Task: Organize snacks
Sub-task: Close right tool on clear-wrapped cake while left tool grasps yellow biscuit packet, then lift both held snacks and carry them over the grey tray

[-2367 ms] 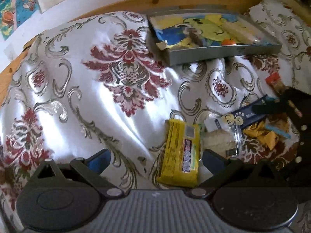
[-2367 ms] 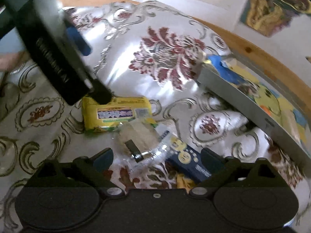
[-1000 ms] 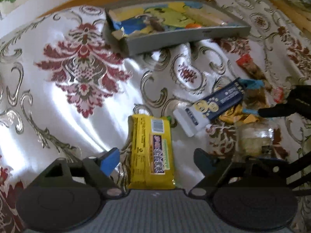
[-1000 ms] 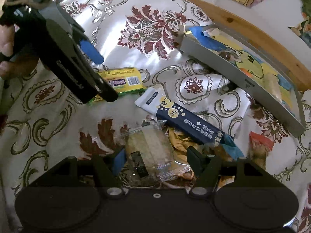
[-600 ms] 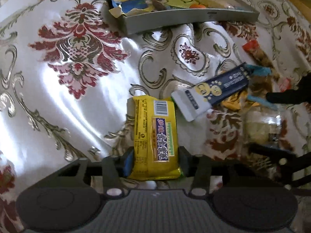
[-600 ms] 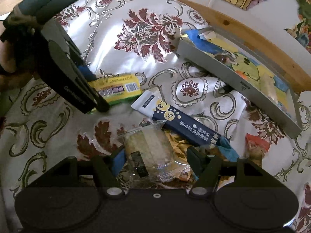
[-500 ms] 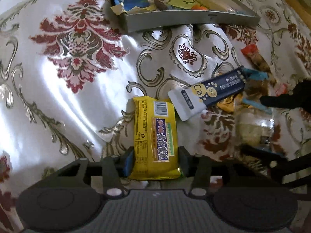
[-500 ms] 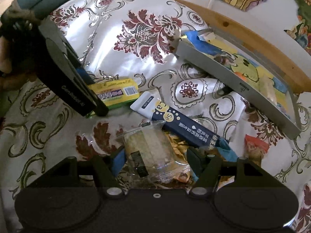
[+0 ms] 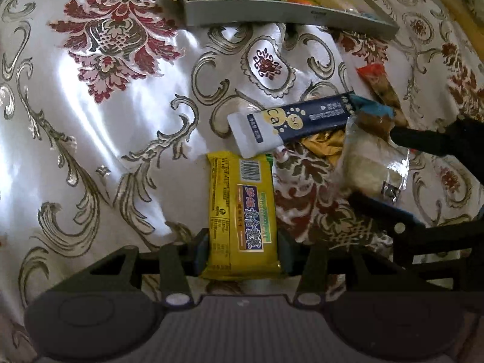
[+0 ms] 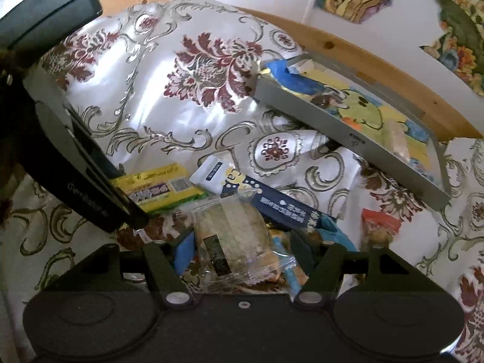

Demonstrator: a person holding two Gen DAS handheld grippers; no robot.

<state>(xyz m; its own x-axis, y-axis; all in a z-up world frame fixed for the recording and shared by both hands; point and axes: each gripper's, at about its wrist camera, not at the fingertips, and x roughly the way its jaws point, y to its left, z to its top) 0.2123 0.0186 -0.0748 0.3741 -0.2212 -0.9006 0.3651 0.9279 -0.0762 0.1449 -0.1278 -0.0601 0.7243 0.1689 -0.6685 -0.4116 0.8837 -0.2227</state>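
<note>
My left gripper [image 9: 242, 249] is shut on the near end of a yellow snack bar [image 9: 242, 208], which lies lengthwise on the patterned cloth. My right gripper [image 10: 242, 249] is shut on a clear-wrapped pastry [image 10: 233, 236]. The same pastry [image 9: 373, 166] shows at the right of the left wrist view, between the right gripper's dark fingers. A navy and white stick pack [image 9: 290, 125] lies just beyond both snacks, its white end touching the yellow bar. The grey tray [image 10: 348, 134] with a cartoon lining sits at the back and holds a few items.
A red-topped packet [image 9: 378, 83], a blue wrapper [image 9: 372, 107] and a gold wrapper [image 9: 323, 142] lie around the stick pack. The left gripper's dark body [image 10: 69, 163] fills the left of the right wrist view. A wooden edge [image 10: 378, 60] and a postered wall run behind the tray.
The left gripper closed onto the yellow bar about half a second ago and has kept hold. The right gripper's fingers have come in against the pastry, which now sits higher between them.
</note>
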